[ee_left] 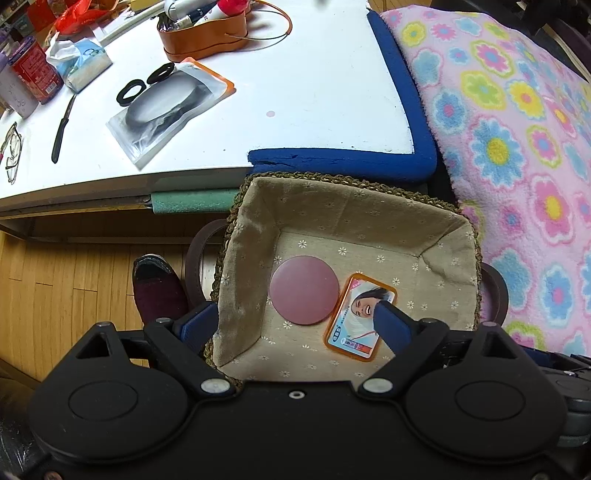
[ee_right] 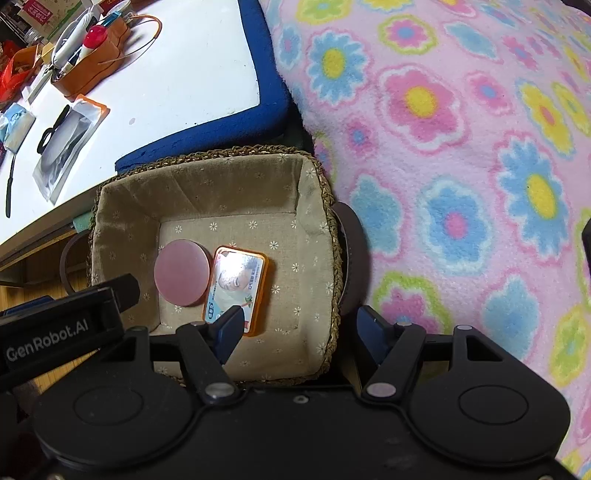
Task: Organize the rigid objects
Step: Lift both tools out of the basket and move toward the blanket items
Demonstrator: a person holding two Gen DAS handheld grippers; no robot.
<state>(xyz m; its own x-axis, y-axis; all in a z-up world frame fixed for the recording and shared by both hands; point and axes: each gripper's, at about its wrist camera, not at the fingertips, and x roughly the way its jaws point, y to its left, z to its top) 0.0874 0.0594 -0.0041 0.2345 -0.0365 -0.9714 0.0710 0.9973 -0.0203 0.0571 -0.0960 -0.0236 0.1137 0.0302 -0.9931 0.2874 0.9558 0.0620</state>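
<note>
A cloth-lined woven basket (ee_left: 258, 221) sits below the table edge; it also shows in the right wrist view (ee_right: 122, 214). Inside lie a round pink disc (ee_left: 303, 290) (ee_right: 181, 272) and an orange-rimmed flat tin with a face picture (ee_left: 354, 325) (ee_right: 236, 280), side by side. My left gripper (ee_left: 295, 317) is open and empty, straddling the basket's left wall. My right gripper (ee_right: 301, 328) is open and empty, straddling the basket's right wall. On the white table (ee_left: 314, 92) lie black rings (ee_left: 129, 92), a bagged item (ee_left: 170, 110) and a black knife (ee_left: 61, 129).
An orange pouch of pens (ee_left: 203, 33) stands at the table's back. A red can (ee_left: 35, 70), a tissue pack (ee_left: 79, 64) and glasses (ee_left: 13, 151) are at the left. A flowered pink blanket (ee_left: 517, 147) (ee_right: 461, 166) lies right. A shoe (ee_left: 155, 288) rests on the wooden floor.
</note>
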